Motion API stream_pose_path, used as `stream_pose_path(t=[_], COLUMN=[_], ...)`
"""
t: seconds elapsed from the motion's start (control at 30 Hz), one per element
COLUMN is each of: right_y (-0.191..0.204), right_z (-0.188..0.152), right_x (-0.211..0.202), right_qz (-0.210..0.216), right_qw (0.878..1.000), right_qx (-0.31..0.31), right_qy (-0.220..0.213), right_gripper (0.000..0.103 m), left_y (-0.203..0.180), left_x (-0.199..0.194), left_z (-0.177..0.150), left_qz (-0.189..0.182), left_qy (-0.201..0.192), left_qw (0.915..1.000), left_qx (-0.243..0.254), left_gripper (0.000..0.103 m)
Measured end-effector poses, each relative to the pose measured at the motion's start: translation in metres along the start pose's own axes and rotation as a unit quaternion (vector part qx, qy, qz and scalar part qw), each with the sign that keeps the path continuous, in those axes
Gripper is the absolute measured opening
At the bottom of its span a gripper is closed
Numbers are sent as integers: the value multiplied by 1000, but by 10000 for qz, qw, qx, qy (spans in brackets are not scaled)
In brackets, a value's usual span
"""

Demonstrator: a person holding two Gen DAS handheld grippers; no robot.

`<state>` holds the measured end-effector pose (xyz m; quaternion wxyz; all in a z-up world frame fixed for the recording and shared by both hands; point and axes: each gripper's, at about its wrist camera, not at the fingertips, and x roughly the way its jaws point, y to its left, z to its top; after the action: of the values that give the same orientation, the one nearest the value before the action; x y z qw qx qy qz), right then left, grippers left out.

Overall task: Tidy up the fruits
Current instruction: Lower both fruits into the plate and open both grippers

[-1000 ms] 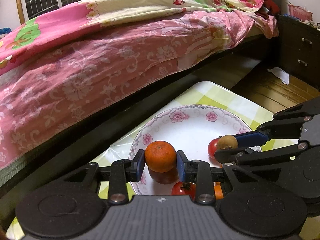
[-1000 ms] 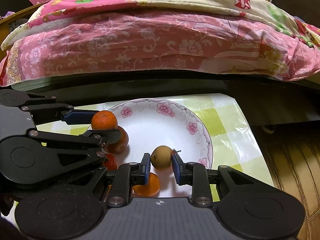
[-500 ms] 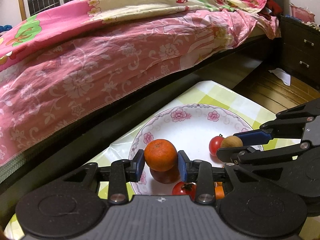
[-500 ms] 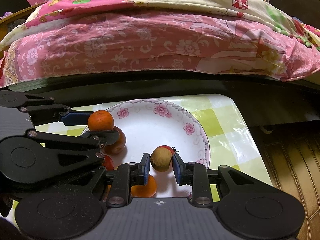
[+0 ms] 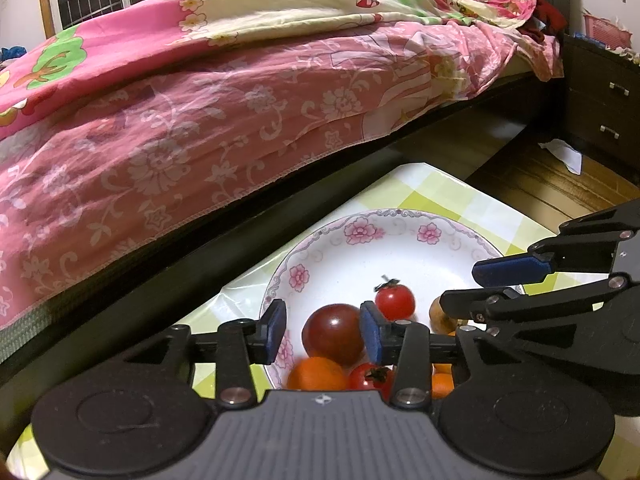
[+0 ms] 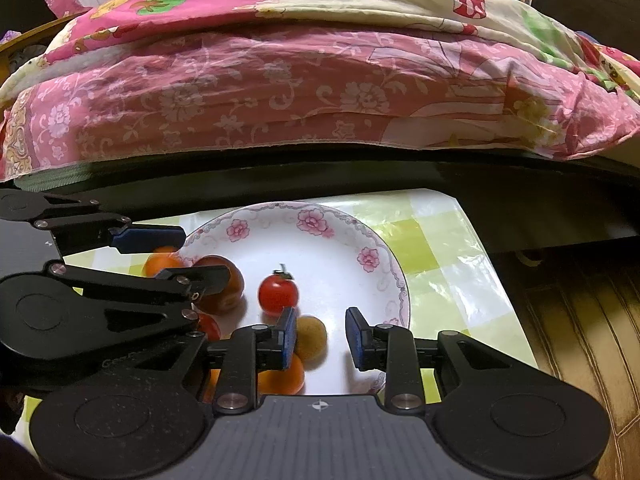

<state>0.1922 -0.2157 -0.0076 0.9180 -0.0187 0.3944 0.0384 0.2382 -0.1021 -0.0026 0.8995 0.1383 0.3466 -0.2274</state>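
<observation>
A white floral plate (image 5: 404, 240) (image 6: 320, 224) holds several fruits. My left gripper (image 5: 323, 332) is open over the plate's near-left side; an orange (image 5: 317, 374) lies below it beside a dark red tomato (image 5: 333, 334) and small red tomatoes (image 5: 395, 302). My right gripper (image 6: 321, 338) is open; a small brown fruit (image 6: 310, 338) lies on the plate by its left finger, with an orange (image 6: 280, 376) under it. A cherry tomato (image 6: 278, 294) and the dark tomato (image 6: 224, 292) sit further in.
The plate rests on a low table with a green-and-white checked cloth (image 6: 440, 280). A bed with a pink floral quilt (image 5: 200, 120) runs close behind. Dark drawers (image 5: 600, 112) and wooden floor (image 6: 580, 340) are to the right.
Both grippers have opened. The left one let go of the orange, which now lies in the plate. The right one let go of the brown fruit, which lies by its left finger.
</observation>
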Motion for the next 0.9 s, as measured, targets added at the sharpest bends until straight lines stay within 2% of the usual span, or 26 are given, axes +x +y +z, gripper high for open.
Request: stream_pose_path(t=[0.33, 0.47, 0.67, 0.9], right_y=[-7, -7, -2, 0], right_z=[-2, -6, -13, -20], right_x=[-9, -19, -29, -42], right_qz=[-65, -20, -48, -87], right_qw=[9999, 9998, 9997, 9996], right_qx=[111, 205, 215, 258], right_qy=[-44, -48, -44, -97], right_gripper=[25, 25, 25, 26], left_y=[8, 4, -4, -3], left_x=[-12, -23, -35, -44], left_z=[3, 0, -8, -12], left_qz=[24, 36, 77, 82], left_qy=[-46, -61, -26, 19], left_qw=[9998, 9998, 9999, 9991], left_qx=[-203, -185, -142, -425], left_gripper=[49, 56, 60, 71])
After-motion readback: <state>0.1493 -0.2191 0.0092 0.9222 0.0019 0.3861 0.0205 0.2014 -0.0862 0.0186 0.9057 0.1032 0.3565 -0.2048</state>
